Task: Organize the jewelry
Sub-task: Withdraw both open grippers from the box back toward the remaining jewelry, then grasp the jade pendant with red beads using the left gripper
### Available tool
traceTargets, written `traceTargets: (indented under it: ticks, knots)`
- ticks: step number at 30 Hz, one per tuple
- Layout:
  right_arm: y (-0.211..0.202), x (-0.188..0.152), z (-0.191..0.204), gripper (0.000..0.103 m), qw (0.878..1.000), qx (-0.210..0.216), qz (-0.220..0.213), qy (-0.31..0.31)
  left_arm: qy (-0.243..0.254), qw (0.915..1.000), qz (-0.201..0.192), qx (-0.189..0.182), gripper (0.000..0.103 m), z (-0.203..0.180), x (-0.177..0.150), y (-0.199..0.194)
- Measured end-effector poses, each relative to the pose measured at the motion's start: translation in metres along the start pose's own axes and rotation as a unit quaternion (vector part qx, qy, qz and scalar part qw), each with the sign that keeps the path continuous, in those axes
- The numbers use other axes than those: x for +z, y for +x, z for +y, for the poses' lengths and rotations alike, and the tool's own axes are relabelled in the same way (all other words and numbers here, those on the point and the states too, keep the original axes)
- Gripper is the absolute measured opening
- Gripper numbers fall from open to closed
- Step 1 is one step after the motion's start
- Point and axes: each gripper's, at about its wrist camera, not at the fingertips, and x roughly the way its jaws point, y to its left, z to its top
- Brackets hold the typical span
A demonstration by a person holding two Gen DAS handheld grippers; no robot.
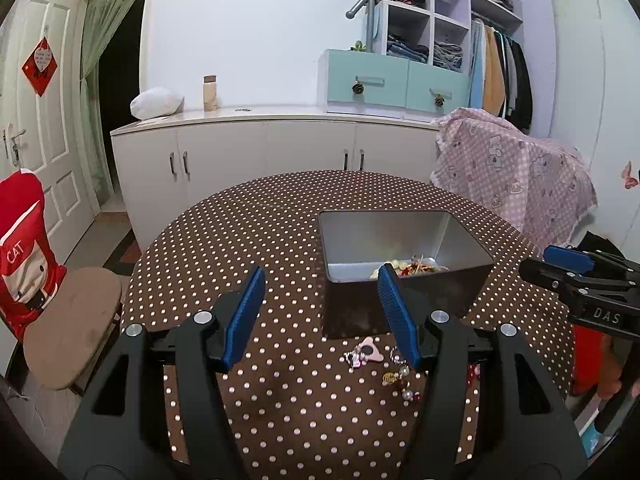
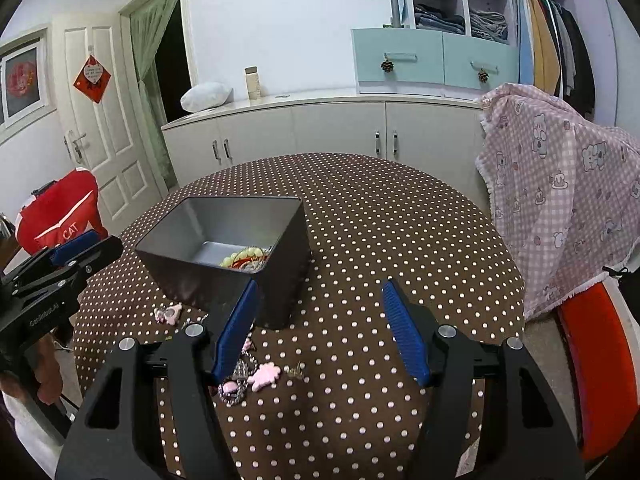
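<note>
Low in both frames the left gripper (image 1: pixel 320 312) and right gripper (image 2: pixel 318 326) gape empty over loose pink charms (image 2: pixel 262 376) still on the polka-dot tablecloth (image 2: pixel 380 220), while mid-frame the metal tin (image 2: pixel 224 240) already holds bead bracelets (image 2: pixel 244 258).

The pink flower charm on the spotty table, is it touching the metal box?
Apart. The right wrist view shows the pink flower charm on the tablecloth, with dotted cloth plainly showing between it and the metal box.
</note>
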Motion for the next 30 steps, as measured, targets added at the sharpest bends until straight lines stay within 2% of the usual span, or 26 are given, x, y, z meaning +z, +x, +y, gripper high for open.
traceTargets:
  ticks: [14,23,30]
  knots:
    - [-0.008,-0.017,0.011,0.061,1.0,0.002,0.008,-0.008,-0.01,0.9997,0.02,0.009,0.062,0.005,-0.02,-0.009]
    - [-0.001,-0.03,0.023,0.061,0.999,0.007,0.027,-0.015,-0.014,0.999,0.042,-0.001,0.063,0.01,-0.036,-0.005]
    - [0.005,-0.036,0.023,0.061,0.999,0.009,0.039,-0.012,-0.004,0.9957,0.062,-0.069,0.063,-0.004,-0.042,-0.001]
